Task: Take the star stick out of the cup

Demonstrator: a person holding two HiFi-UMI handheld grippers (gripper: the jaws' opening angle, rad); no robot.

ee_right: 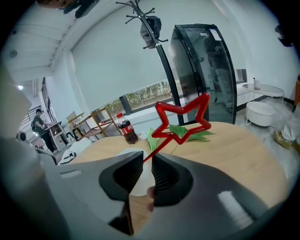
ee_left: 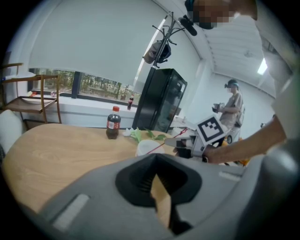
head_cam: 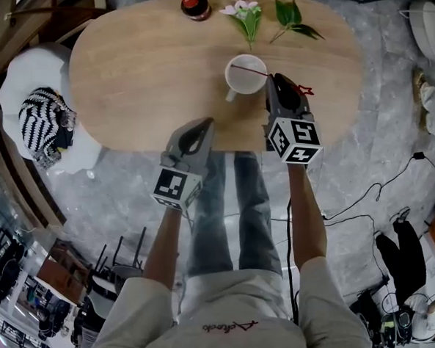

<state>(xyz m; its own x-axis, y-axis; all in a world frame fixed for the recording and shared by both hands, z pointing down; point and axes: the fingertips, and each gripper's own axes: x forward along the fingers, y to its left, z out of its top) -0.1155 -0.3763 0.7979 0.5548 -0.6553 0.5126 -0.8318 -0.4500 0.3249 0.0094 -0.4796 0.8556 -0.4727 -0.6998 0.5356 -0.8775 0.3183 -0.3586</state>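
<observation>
Right gripper view has the star stick (ee_right: pixel 157 148) running up and away toward 1 o'clock, its thin red shaft passing through the narrow gap at the tips of the right gripper (ee_right: pixel 146 161). The jaws stand close on either side and do not look clamped on it yet. In the head view the stick's far end rests in the white cup (head_cam: pixel 245 90) mid-table (head_cam: pixel 135 76), with the star hanging out past the rim at 4 o'clock. The grasp looks like the step in hand. Next comes a firm pinch on the shaft, then a lift out toward the star's side without tipping the cup. The left gripper (head_cam: pixel 198 128) hangs at the cup's 7 o'clock, closed and empty.
</observation>
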